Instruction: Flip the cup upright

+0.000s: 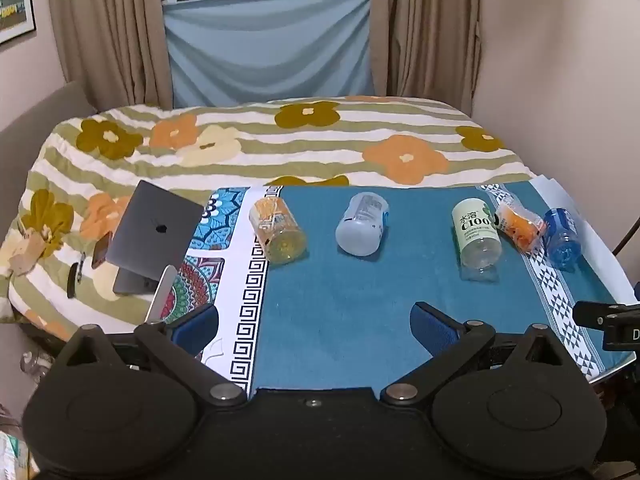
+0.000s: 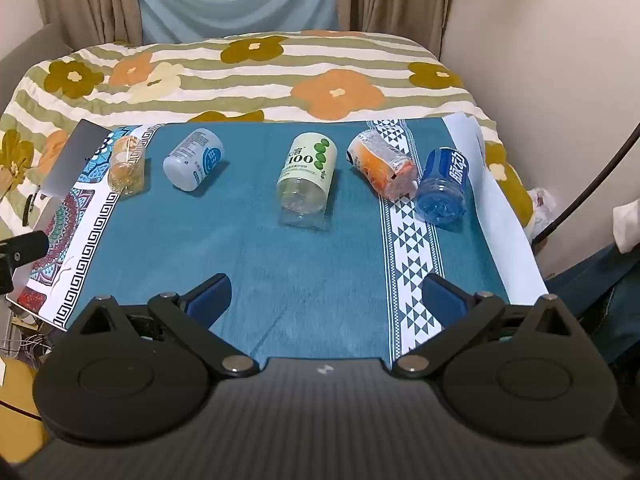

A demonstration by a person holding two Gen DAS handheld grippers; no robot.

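Five cut-down bottle cups lie on their sides in a row across the blue cloth [image 2: 224,240] that covers the table. From left to right in the right wrist view they are a clear yellow-tinted cup [image 2: 127,165] on the cloth's white key-pattern border, a frosted white cup [image 2: 193,159] with a round blue label mark, a pale green cup [image 2: 306,174] printed "100" beside green dots, an orange cup [image 2: 381,165], and a blue cup [image 2: 443,186] with white Chinese characters. The orange and blue cups touch each other on the triangle-patterned band; the other three lie apart.

In the left wrist view the green cup's label reads "C100" [image 1: 476,232] under Chinese characters that are too small to read.

The left claw [image 1: 316,326] hovers over the near part of the cloth with its blue pads spread wide and nothing between them. The right claw [image 2: 326,298] is likewise spread apart and holds nothing.

A grey laptop [image 1: 154,232] bearing an apple logo stands half open at the cloth's left edge, against the flower-patterned bedspread [image 1: 280,148].
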